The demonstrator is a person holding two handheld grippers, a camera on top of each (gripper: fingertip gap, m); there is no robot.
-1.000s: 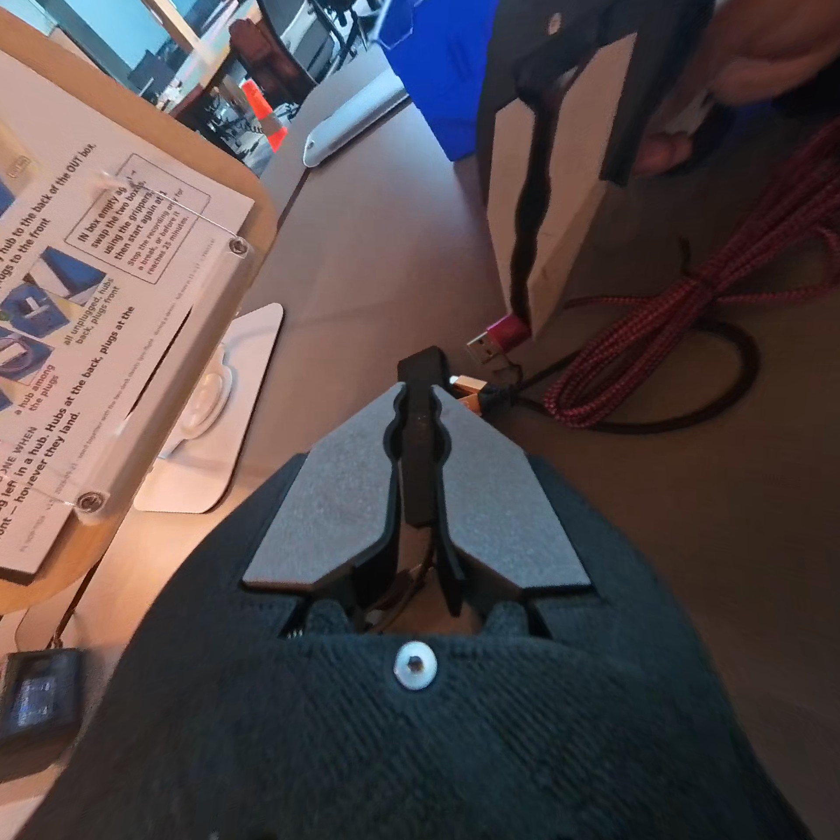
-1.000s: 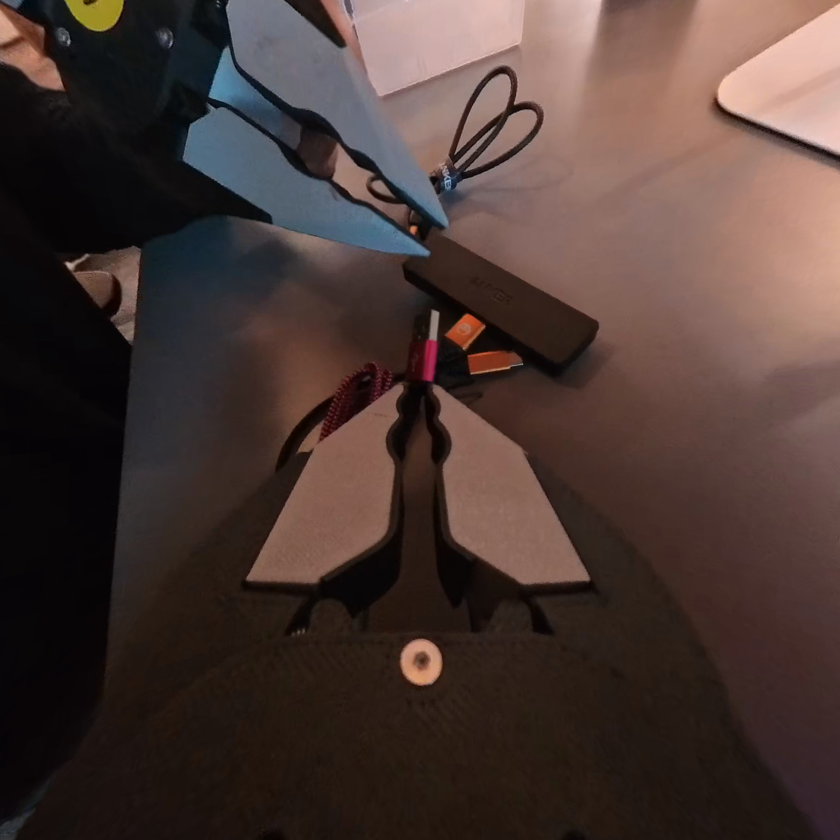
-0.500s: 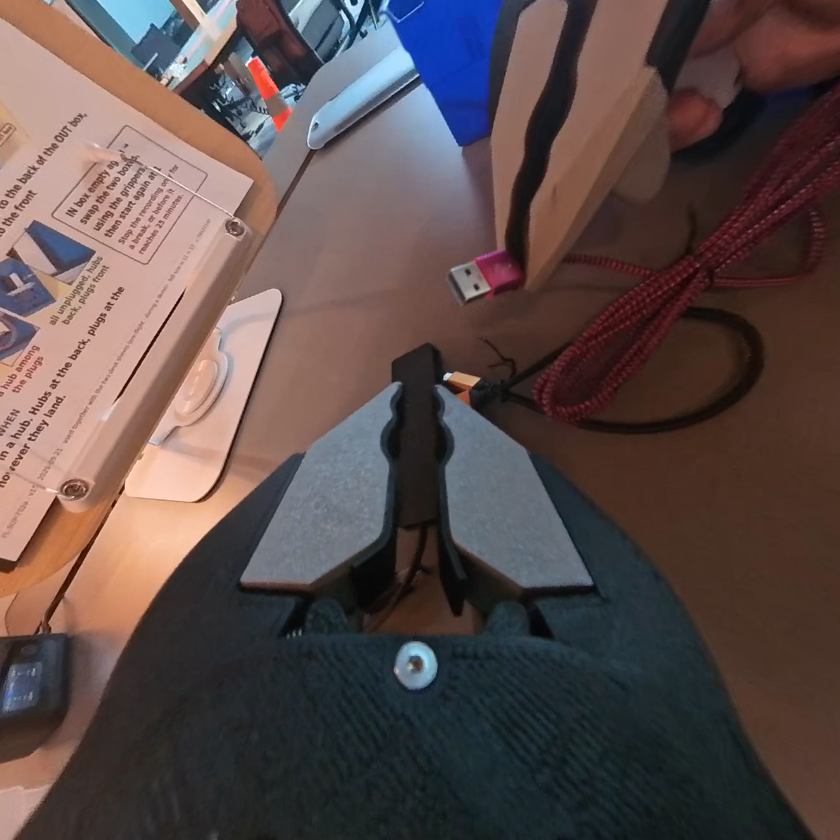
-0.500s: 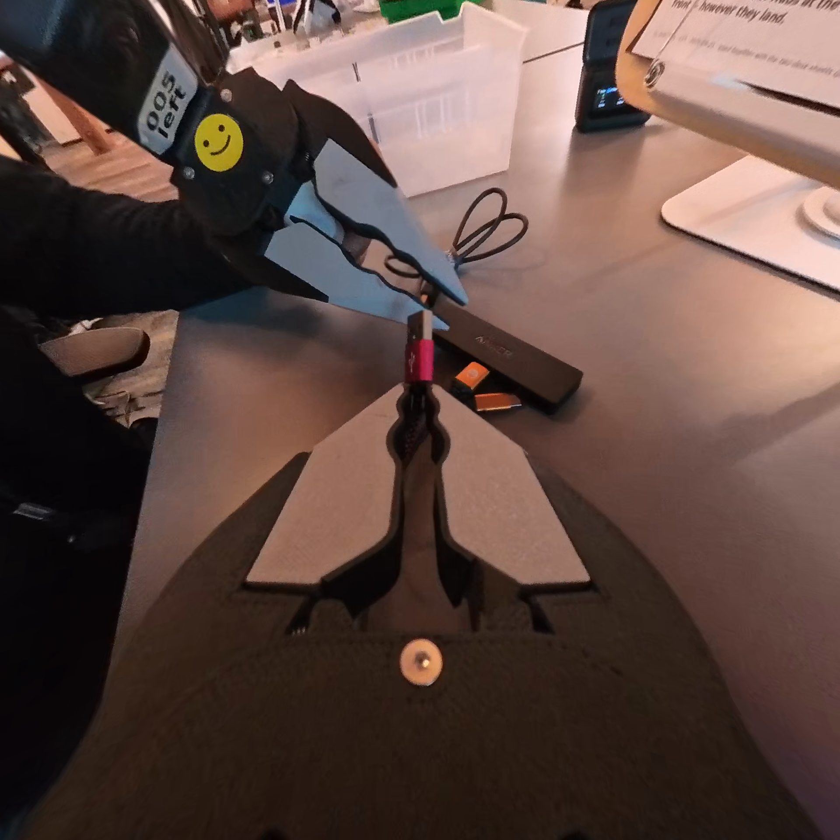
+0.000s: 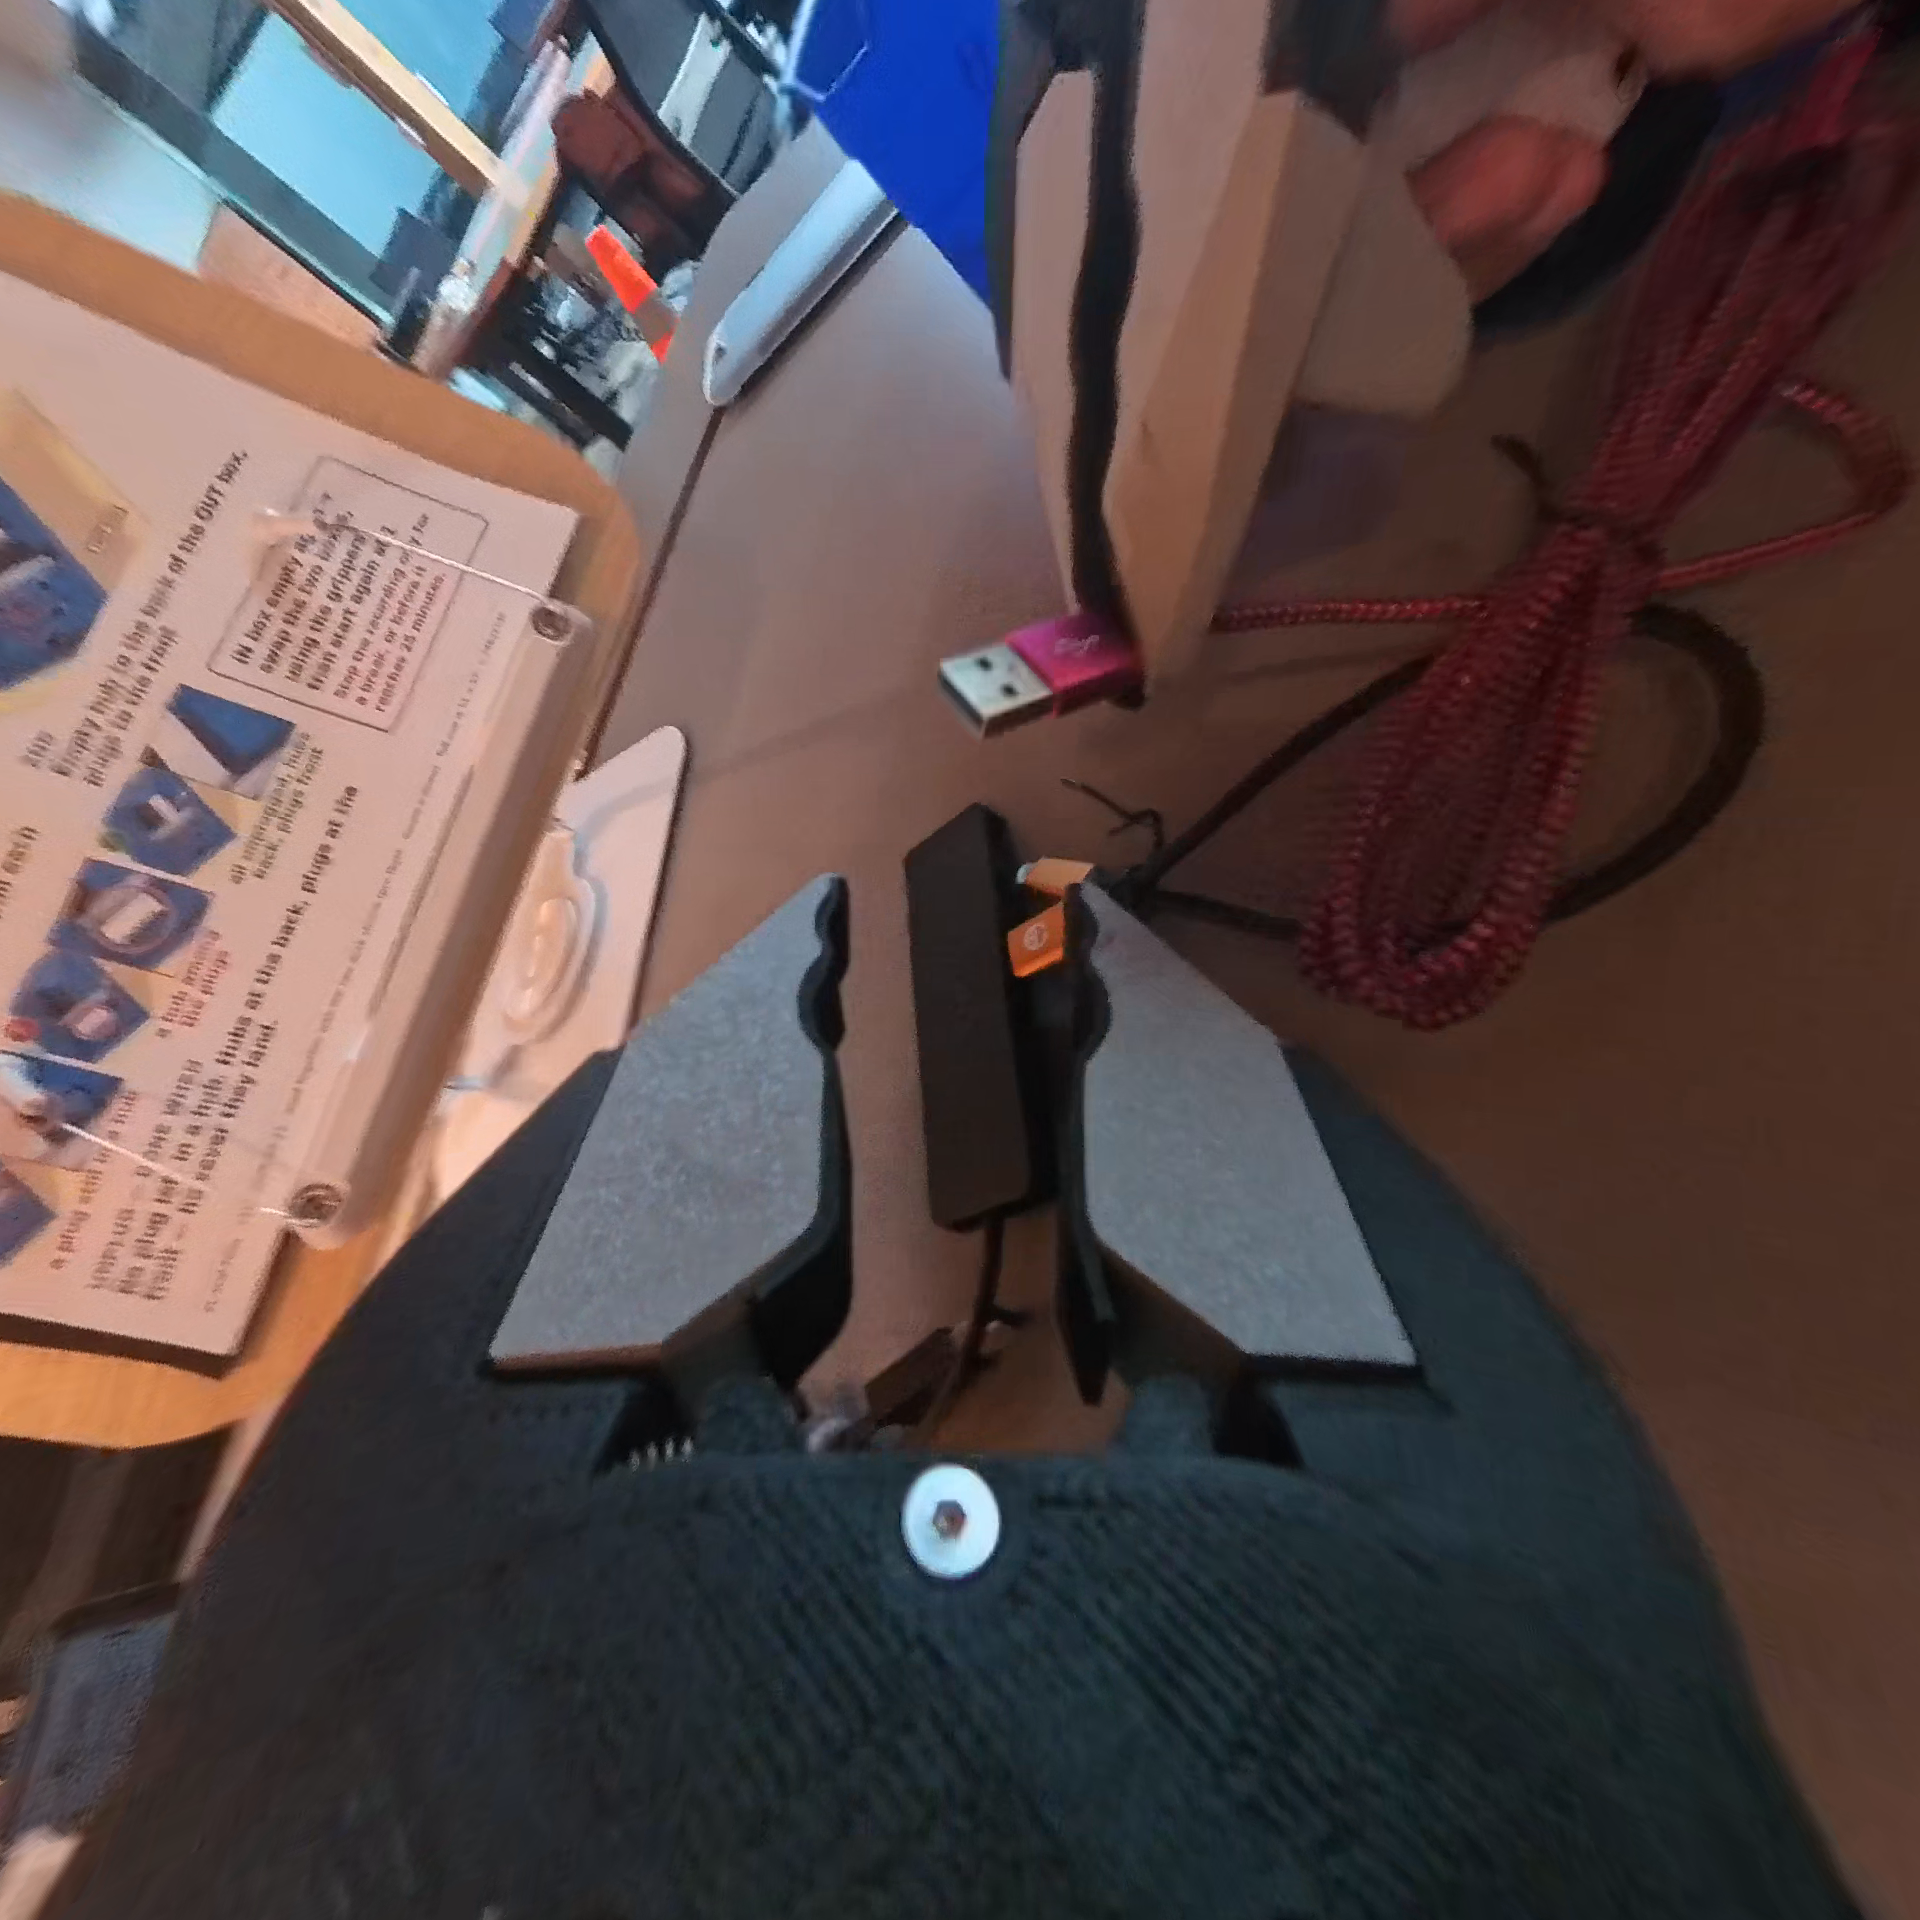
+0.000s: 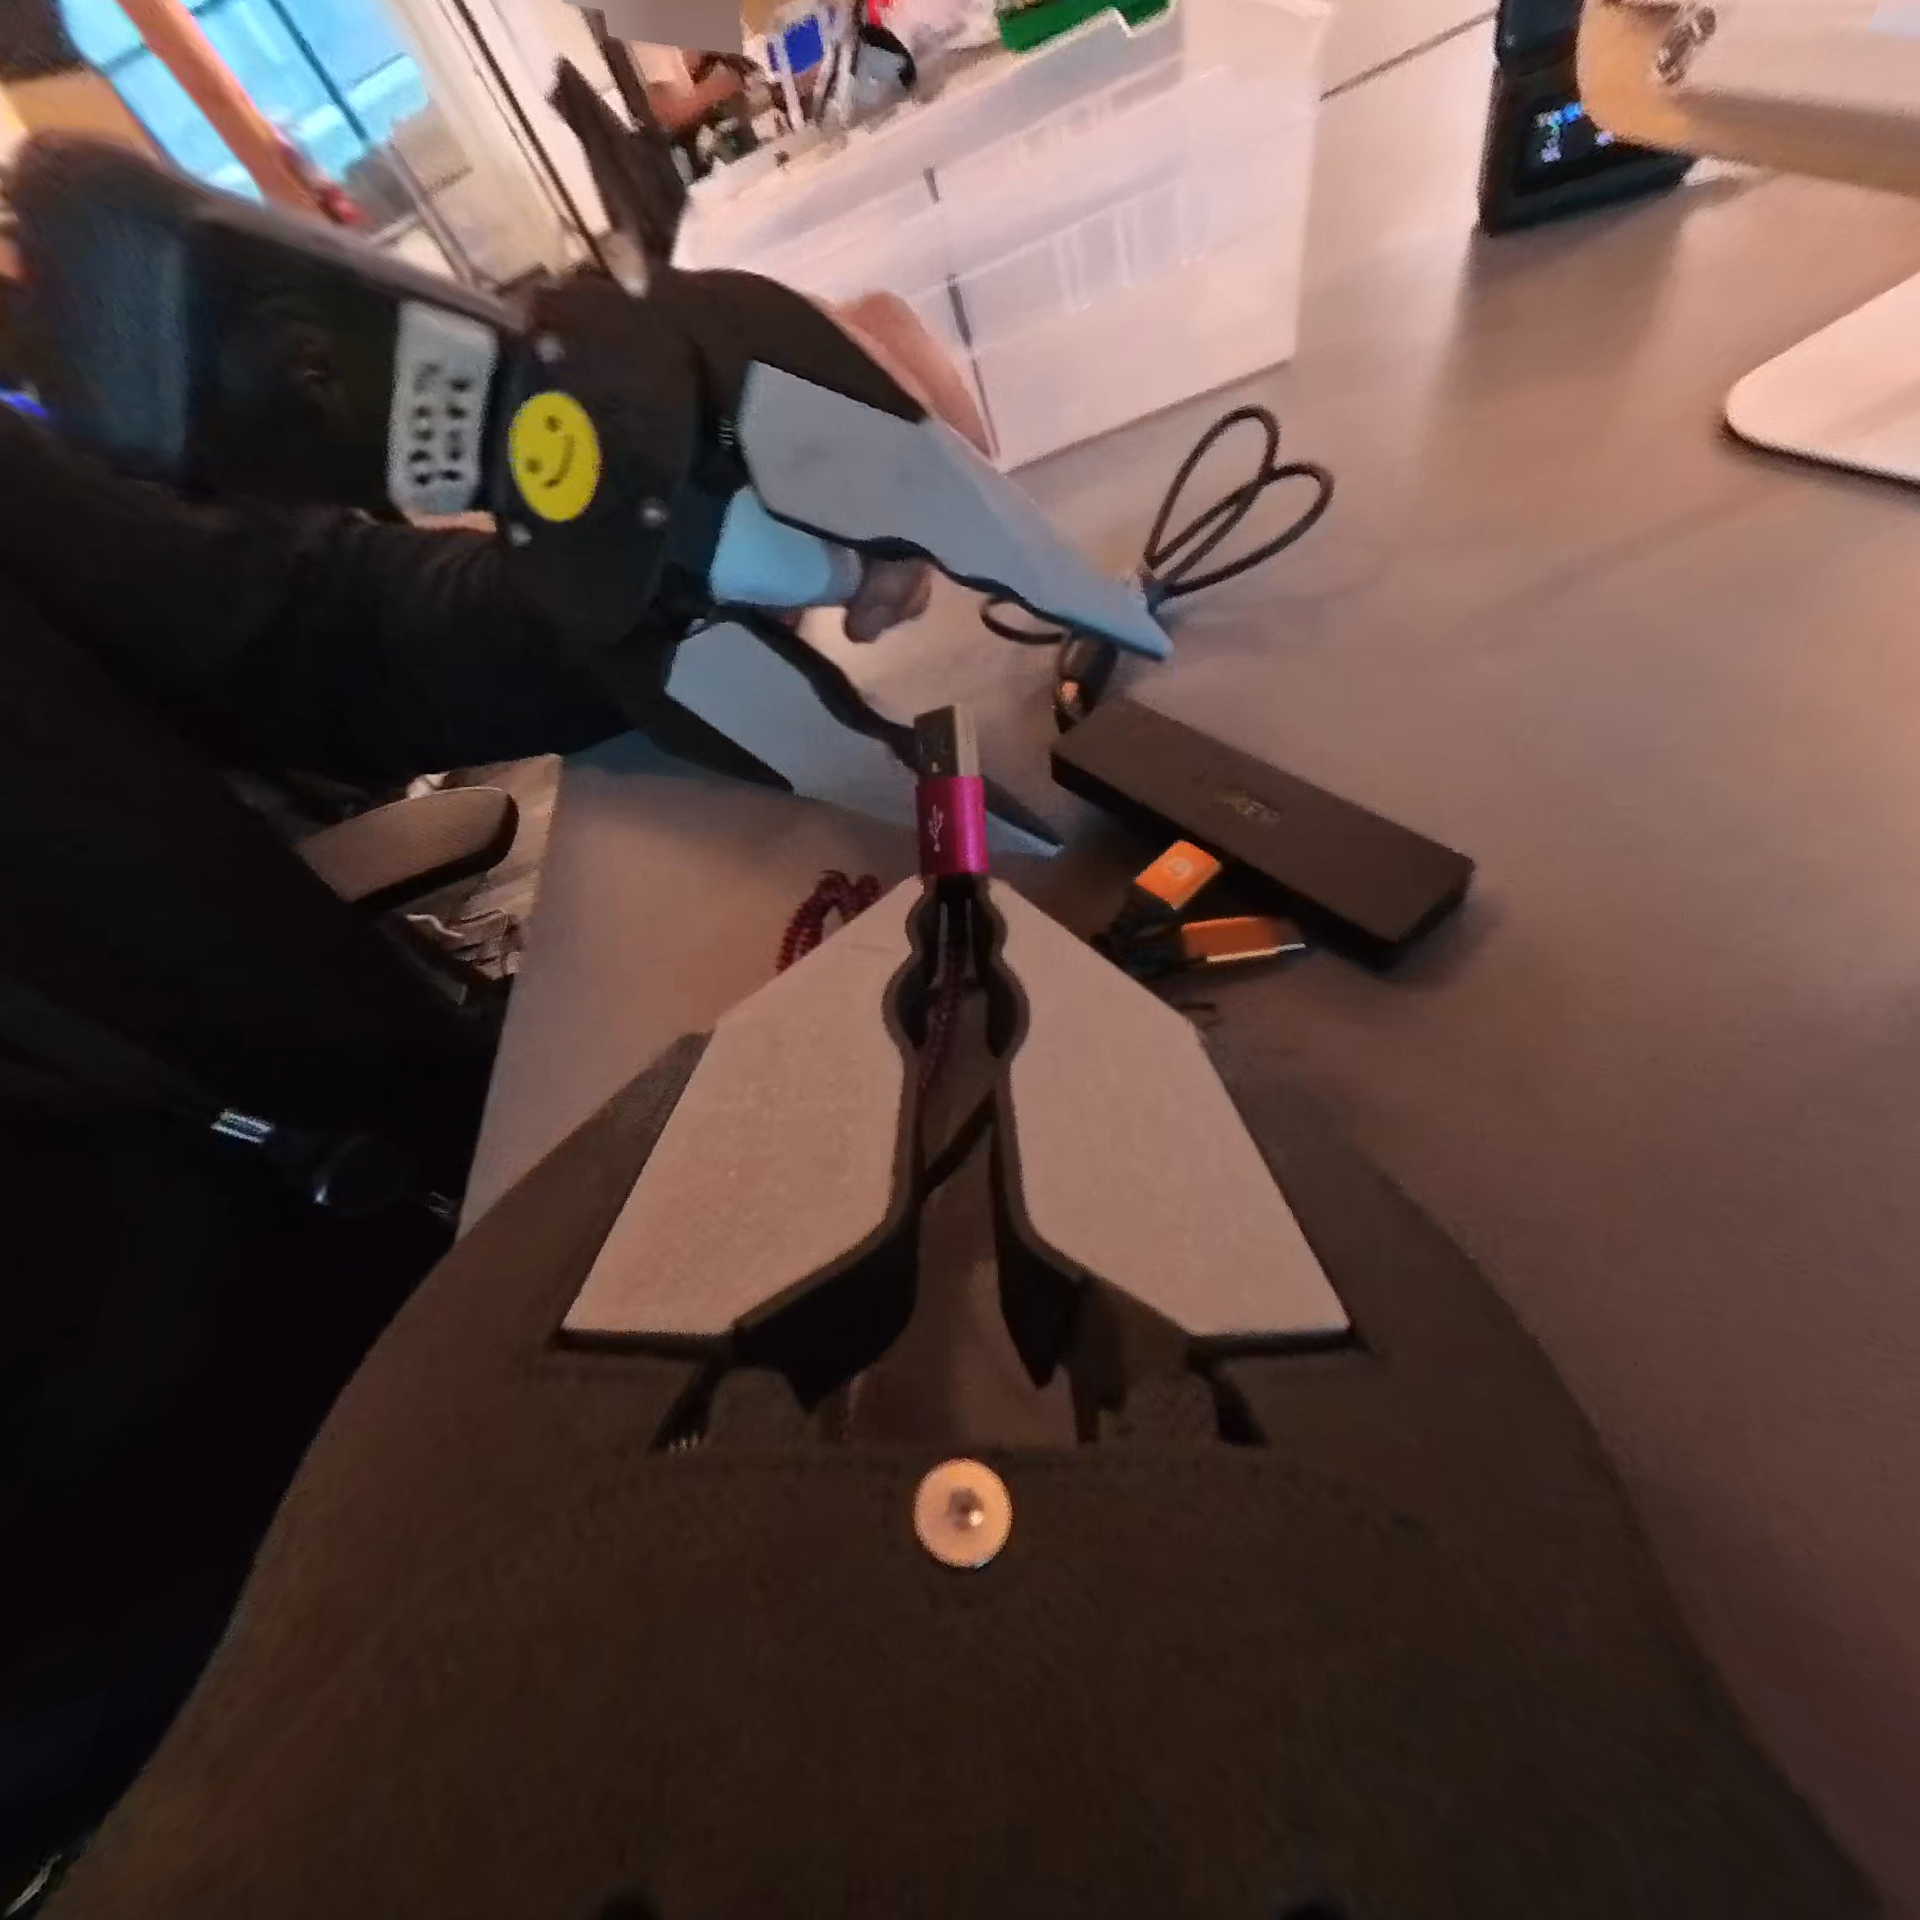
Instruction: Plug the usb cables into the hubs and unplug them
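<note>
Right gripper (image 6: 961,894): we are pinching the magenta USB plug (image 6: 948,800) by its rear end, jaws closed on it, metal tip projecting forward and clear of the table (image 6: 1558,1143); its red braided cable (image 5: 1455,831) is trailing back to a coil on the surface. Left gripper (image 5: 956,925): we are holding it with jaws parted, straddling the black hub (image 5: 966,1018), which is lying flat on the table between the fingers; whether either finger is touching it we cannot tell. Two orange plugs (image 6: 1195,904) are sitting against the hub's long side; whether they are seated in ports we cannot tell. Step in hand, as we are judging it: presenting the magenta plug for insertion while the hub is going unclamped. The plug is hovering above and short of the hub, apart from it. Next move, we are reckoning, calls for closing the left jaws on the hub to steady it, then lowering and levelling the plug toward a free port beside the orange pair.
</note>
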